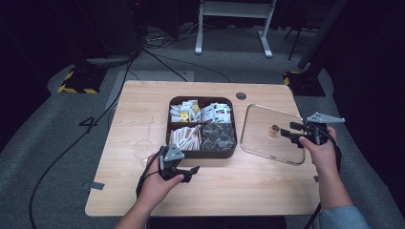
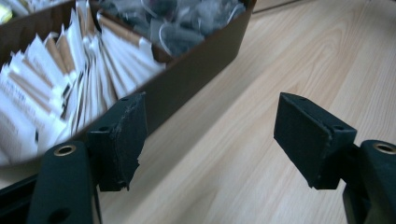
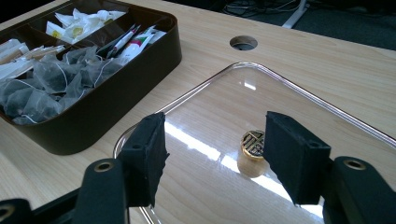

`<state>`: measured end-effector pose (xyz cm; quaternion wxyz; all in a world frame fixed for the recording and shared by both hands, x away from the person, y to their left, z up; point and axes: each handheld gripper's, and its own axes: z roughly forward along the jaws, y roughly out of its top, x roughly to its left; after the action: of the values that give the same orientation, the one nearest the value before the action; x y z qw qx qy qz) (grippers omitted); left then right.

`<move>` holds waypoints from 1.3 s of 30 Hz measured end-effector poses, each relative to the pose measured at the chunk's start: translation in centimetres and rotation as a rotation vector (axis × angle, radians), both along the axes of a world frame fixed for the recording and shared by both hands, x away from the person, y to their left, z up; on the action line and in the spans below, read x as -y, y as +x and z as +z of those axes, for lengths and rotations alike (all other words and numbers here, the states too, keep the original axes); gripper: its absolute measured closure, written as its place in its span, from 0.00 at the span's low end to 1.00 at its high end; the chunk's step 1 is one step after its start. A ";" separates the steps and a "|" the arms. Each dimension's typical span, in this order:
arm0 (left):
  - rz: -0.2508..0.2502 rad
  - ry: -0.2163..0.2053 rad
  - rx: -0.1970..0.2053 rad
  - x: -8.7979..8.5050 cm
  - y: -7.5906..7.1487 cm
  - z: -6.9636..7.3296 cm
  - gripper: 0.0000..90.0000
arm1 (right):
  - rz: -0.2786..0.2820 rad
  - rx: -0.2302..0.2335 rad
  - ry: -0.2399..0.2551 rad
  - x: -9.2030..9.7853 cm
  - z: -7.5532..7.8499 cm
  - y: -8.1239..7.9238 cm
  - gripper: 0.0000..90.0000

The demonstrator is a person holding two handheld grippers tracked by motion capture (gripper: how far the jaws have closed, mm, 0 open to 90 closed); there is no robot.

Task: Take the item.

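The wooden desk filled the middle of the high view; at its centre sat a dark brown compartment tray, its four sections packed with white sachets, brown-and-white stick packets at lower left and grey tea bags at lower right; just to the right of the tray, apart from it, a clear glass lid lay flat on the desk with its small brass knob upward; a clear round glass stood left of the tray's lower left corner. The left hand-held gripper hovered below the tray at lower centre of the frame, jaws wide apart with nothing between them and bare desk beneath; the right hand-held gripper hung over the lid's right part, jaws parted and empty, the knob seen between them but farther on, untouched.
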<state>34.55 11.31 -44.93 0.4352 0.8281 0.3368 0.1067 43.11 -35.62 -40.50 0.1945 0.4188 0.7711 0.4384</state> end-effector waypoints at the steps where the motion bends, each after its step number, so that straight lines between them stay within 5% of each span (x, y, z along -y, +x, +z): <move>1: 0.004 0.009 0.006 0.3 0.2 0.3 0.29 | 0.000 -0.001 0.008 0.0 0.0 -0.2 0.45; 5: -0.001 0.012 0.022 1.8 1.4 1.1 0.29 | 0.004 0.000 -0.015 0.0 -0.1 -0.8 0.45; 20: 0.073 0.066 0.007 5.0 6.9 1.3 0.30 | 0.016 0.009 0.039 0.5 0.1 -1.8 0.46; 22: 0.072 0.065 -0.014 5.4 7.5 1.1 0.31 | 0.015 0.009 0.041 0.5 0.1 -1.8 0.47; 27: 0.065 0.131 0.026 6.7 8.7 0.8 0.38 | 0.034 0.005 0.030 0.3 -0.1 -1.7 0.49; 32: 0.031 0.130 0.017 7.9 9.7 0.6 0.39 | 0.041 -0.004 0.033 0.1 -0.2 -1.6 0.49; 39: 0.004 0.140 -0.011 8.6 10.5 0.0 0.62 | 0.044 -0.003 0.047 0.3 -0.2 -1.7 0.50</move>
<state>45.08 2.67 -44.97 0.3740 0.8565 0.3325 0.1263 41.41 -35.96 -40.67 0.1736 0.4070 0.7698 0.4600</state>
